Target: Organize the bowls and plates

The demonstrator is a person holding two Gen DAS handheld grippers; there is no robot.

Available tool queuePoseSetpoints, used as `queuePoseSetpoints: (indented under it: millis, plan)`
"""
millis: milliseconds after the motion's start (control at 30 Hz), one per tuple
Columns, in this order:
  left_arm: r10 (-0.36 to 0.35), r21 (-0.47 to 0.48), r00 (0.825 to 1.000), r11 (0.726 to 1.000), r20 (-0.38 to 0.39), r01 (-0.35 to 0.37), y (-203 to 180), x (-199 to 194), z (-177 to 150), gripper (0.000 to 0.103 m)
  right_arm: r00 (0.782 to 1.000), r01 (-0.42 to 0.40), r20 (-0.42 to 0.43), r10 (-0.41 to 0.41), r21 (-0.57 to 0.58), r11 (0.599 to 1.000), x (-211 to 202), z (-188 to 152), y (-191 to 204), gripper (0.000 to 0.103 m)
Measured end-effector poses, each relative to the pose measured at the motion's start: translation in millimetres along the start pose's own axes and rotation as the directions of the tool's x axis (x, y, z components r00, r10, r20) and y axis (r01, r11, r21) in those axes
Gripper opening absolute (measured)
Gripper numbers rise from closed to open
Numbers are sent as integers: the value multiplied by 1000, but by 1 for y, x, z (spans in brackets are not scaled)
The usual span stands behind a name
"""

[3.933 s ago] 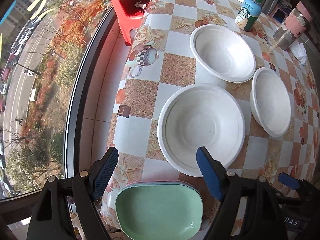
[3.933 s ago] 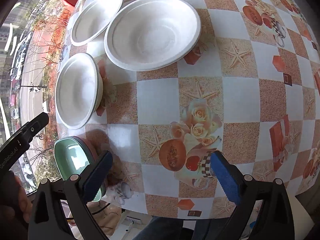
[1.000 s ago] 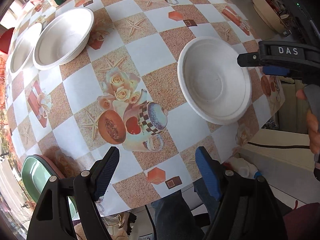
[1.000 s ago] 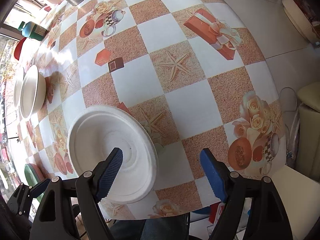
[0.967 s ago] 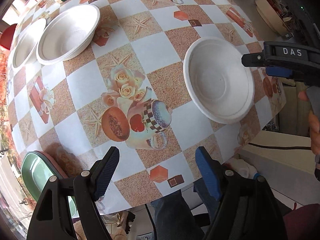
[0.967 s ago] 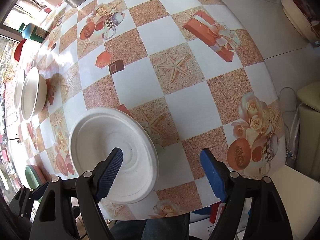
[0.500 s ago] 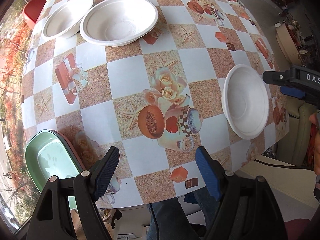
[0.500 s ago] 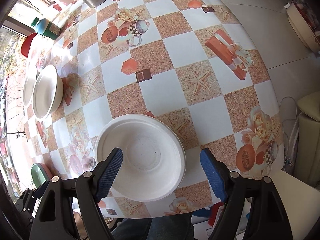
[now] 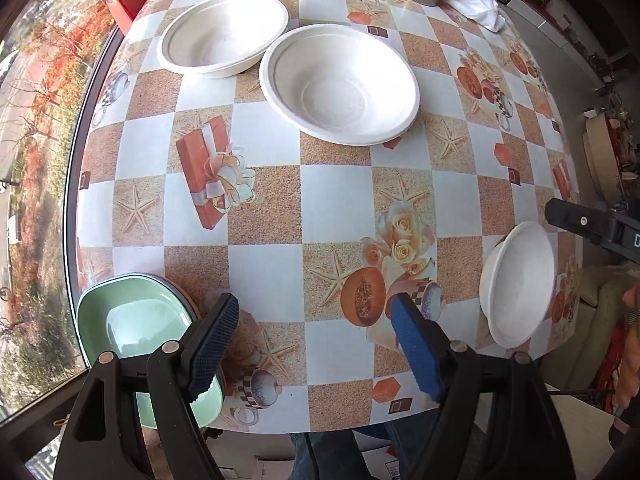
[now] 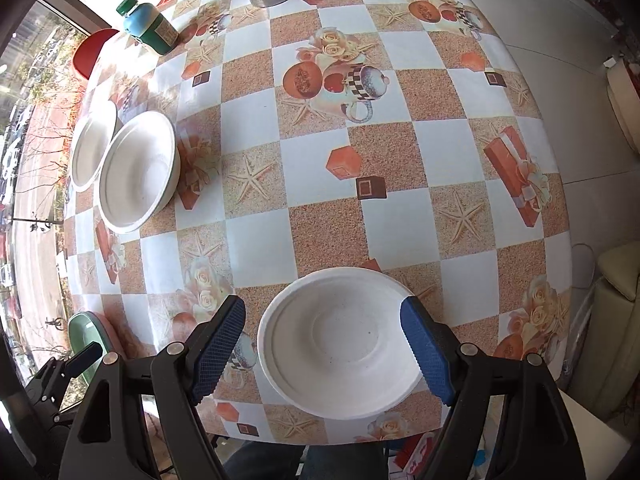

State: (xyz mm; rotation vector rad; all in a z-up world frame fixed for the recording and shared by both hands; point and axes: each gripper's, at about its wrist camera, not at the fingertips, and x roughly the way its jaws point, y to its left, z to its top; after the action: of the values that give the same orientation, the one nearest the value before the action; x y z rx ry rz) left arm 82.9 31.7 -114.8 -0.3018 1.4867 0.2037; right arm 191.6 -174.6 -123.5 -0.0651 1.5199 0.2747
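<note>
Both grippers' jaws wide, empty, above white bowl (image 10: 340,344); green bottle (image 10: 150,28), label unreadable.

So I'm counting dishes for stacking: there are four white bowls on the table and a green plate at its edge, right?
Not quite: three white bowls, not four. The left wrist view shows two together and one alone. The green plate does sit at the table's edge.

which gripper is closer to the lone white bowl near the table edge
Right. The right gripper hangs directly over the lone white bowl, open jaws straddling it. The left gripper is off to the side, nearer the green plate.
</note>
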Motion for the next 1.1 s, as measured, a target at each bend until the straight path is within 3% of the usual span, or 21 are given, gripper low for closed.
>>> queuePoseSetpoints:
  millis: [367, 567, 733, 900, 1000, 1100]
  plan:
    - [32, -276, 999, 961, 32, -22, 43, 12, 70, 81, 1000, -15, -14, 13, -152, 988, 17, 56, 64, 81]
    - [71, -327, 997, 943, 28, -58, 44, 30, 100, 81, 999, -15, -36, 9, -193, 981, 43, 90, 90, 81]
    - [144, -352, 990, 927, 13, -130, 43, 47, 116, 81, 999, -12, -37, 4, -214, 977, 62, 113, 102, 81]
    - [154, -375, 988, 916, -2, -143, 45, 60, 124, 81, 999, -30, -45, 21, -212, 977, 80, 131, 112, 81]
    - [135, -376, 991, 918, -10, -128, 42, 68, 127, 74, 998, -46, -47, 36, -234, 971, 89, 135, 121, 81]
    - [94, -375, 996, 923, -5, -89, 38, 74, 129, 58, 998, -50, -57, 36, -262, 964, 98, 135, 129, 79]
